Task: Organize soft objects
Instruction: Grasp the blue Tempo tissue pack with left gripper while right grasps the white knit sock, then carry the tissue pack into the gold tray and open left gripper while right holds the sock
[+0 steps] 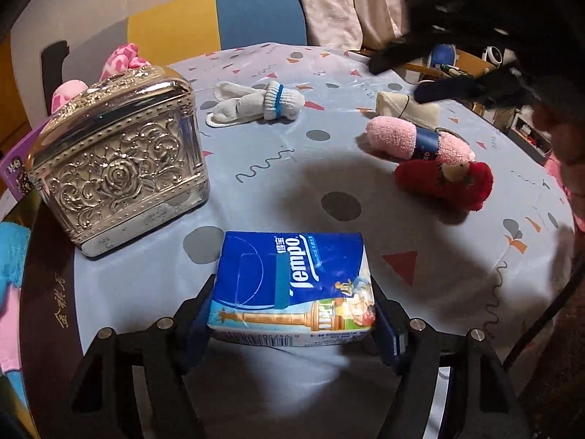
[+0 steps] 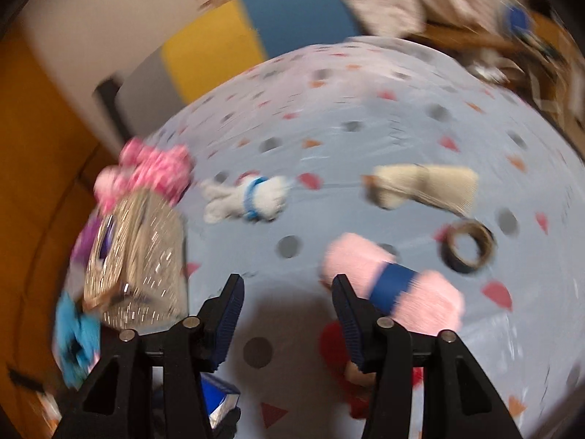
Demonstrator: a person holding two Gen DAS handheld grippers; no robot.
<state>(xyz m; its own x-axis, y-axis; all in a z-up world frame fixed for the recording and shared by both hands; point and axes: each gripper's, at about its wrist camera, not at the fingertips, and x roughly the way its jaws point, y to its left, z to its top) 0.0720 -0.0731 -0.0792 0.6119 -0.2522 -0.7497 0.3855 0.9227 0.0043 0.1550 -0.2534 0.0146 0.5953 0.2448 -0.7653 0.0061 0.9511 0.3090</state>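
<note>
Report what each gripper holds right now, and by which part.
The left gripper clamps the blue Tempo tissue pack by its two short sides, near the end closest to the camera. The right gripper holds nothing; its jaws stand open over the tablecloth.

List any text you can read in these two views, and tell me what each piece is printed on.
"Tempo": white lettering on the blue tissue pack between the left gripper's fingers.
Chinese characters beside that logo, and the fine print along the pack's front edge: too small to read.
"GR...": partial white letters on the blue band of the pink sock roll.
Gold characters on the dark table rim: not legible.
Right wrist view: blurred, nothing readable.
</note>
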